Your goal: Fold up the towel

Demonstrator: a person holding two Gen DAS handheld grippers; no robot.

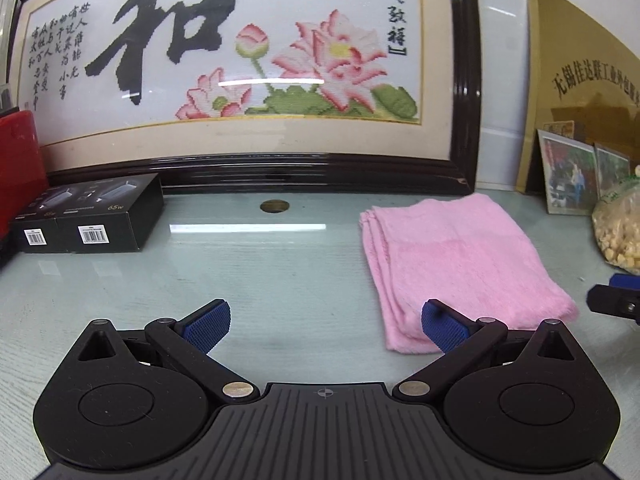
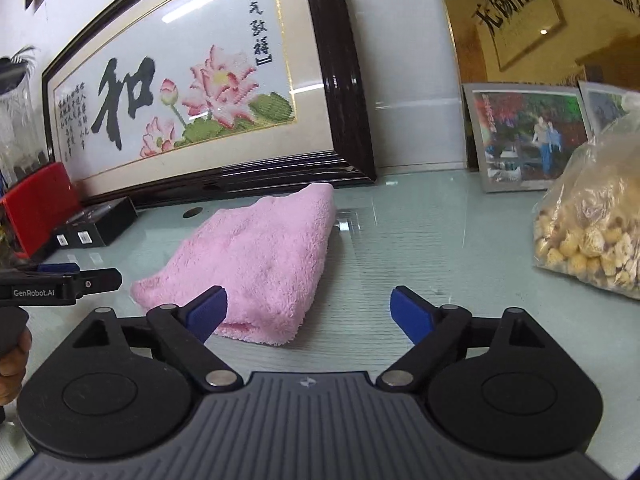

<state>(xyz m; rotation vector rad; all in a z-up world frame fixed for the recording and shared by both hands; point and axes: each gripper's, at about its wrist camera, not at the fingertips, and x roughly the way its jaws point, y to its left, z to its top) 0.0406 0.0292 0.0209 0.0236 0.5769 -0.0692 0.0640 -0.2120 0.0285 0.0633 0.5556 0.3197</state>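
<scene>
Glass covers the pale wood-grain desk (image 1: 280,280), and along its back edge leans a large dark-framed cross-stitch picture (image 1: 248,64) of pink lotus flowers and black calligraphy. Taking that frame as the landmark, the pink towel (image 1: 460,264) lies on the glass just in front of the frame's right lower corner, already folded into a thick rectangular stack with layered edges showing along its left side. In front of the frame's left end sit two black boxes (image 1: 88,216) with white barcode labels, and beside them a red box (image 1: 18,168). Right of the frame stand a gold plaque (image 1: 580,92) with Chinese lettering and framed photographs (image 2: 524,136), with a clear plastic bag of pale yellow nuggets (image 2: 592,220) in front of them.

The left gripper (image 1: 325,328) hovers low over bare glass, its blue-padded fingers (image 1: 208,326) spread wide and holding nothing; its right pad overlaps the towel's near left corner in the left wrist view, though contact cannot be told. The right gripper (image 2: 308,314) is likewise spread wide and empty, its left finger in front of the towel's (image 2: 260,256) near edge, its right finger over bare glass.
</scene>
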